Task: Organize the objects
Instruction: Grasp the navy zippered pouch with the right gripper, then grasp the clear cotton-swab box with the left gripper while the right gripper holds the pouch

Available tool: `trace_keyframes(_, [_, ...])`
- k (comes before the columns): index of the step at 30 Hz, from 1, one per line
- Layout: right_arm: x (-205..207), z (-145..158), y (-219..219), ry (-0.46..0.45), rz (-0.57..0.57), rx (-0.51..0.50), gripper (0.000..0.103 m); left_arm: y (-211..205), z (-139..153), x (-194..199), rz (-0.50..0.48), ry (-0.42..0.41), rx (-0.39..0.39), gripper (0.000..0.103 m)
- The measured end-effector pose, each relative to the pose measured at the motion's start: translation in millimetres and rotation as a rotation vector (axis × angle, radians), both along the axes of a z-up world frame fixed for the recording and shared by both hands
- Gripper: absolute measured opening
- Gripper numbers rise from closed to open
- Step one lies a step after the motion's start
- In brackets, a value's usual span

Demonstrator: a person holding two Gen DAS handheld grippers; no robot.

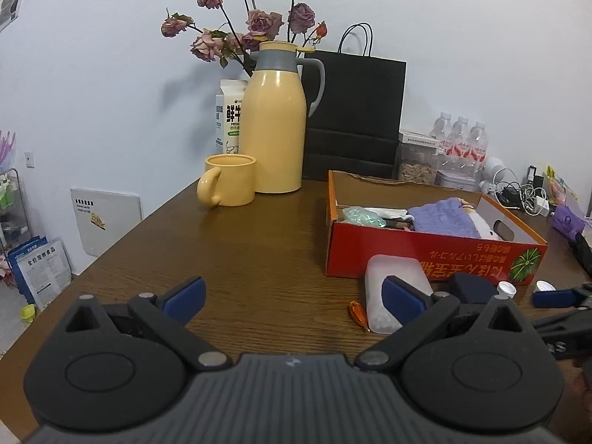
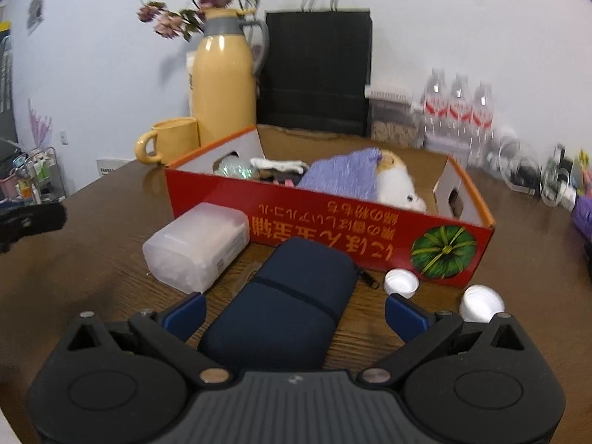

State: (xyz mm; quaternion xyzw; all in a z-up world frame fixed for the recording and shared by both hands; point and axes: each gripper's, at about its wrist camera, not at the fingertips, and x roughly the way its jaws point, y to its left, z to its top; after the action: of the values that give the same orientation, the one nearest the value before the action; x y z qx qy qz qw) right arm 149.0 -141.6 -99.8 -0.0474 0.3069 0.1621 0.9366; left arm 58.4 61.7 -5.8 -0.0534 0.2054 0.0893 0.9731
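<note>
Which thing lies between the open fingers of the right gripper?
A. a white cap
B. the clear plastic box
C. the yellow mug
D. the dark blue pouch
D: in the right wrist view the pouch lies on the table between the spread fingers of the right gripper.

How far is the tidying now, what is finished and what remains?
Done: the purple cloth and soft toy lie inside the red box. In hand: nothing; the right gripper straddles the navy pouch, jaws open. Left: pouch, clear plastic case and two white caps remain on the table.
</note>
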Motion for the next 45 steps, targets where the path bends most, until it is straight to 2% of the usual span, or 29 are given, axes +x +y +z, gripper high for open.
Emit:
trace_keyframes(6, [27.5, -12.3, 9.1, 0.100, -0.049, 0.029, 0.103, 4.6, -4.2, 0.9, -0.005, 0.015, -0.006, 0.103])
trace_keyframes(9, [37.6, -18.5, 7.0, 0.148, -0.078, 0.091, 0.100, 5.2, -9.1, 1.6, -0.010, 0.027, -0.013, 0.103])
trace_keyframes(13, [38.0, -20.7, 6.1, 0.118, -0.131, 0.102, 0.086, 4.6, -13.4, 2.1, -0.017, 0.035, -0.020, 0.103])
trace_keyframes(15, [38.1, -20.7, 3.2, 0.114, -0.137, 0.121, 0.084, 5.0, -14.8, 2.2, -0.017, 0.036, -0.025, 0.103])
trace_keyframes(16, [38.2, -20.4, 3.7, 0.111, -0.133, 0.119, 0.080, 5.2, -15.4, 2.3, -0.016, 0.038, -0.026, 0.103])
trace_keyframes(21, [33.1, -23.0, 12.0, 0.064, -0.083, 0.053, 0.075, 6.3, -19.1, 3.3, -0.009, 0.048, -0.034, 0.103])
trace_keyframes(25, [33.1, -21.2, 4.9, 0.053, -0.058, 0.072, 0.070, 4.9, -19.3, 3.7, -0.012, 0.049, -0.034, 0.103])
trace_keyframes(35, [18.6, -15.3, -11.9, -0.019, -0.042, 0.113, 0.067, -0.9, -21.4, 10.3, -0.019, 0.061, -0.019, 0.103])
trace_keyframes(45, [5.6, -11.6, -40.4, -0.132, -0.034, 0.031, 0.067, -22.1, -22.0, 35.3, -0.072, 0.083, -0.004, 0.103])
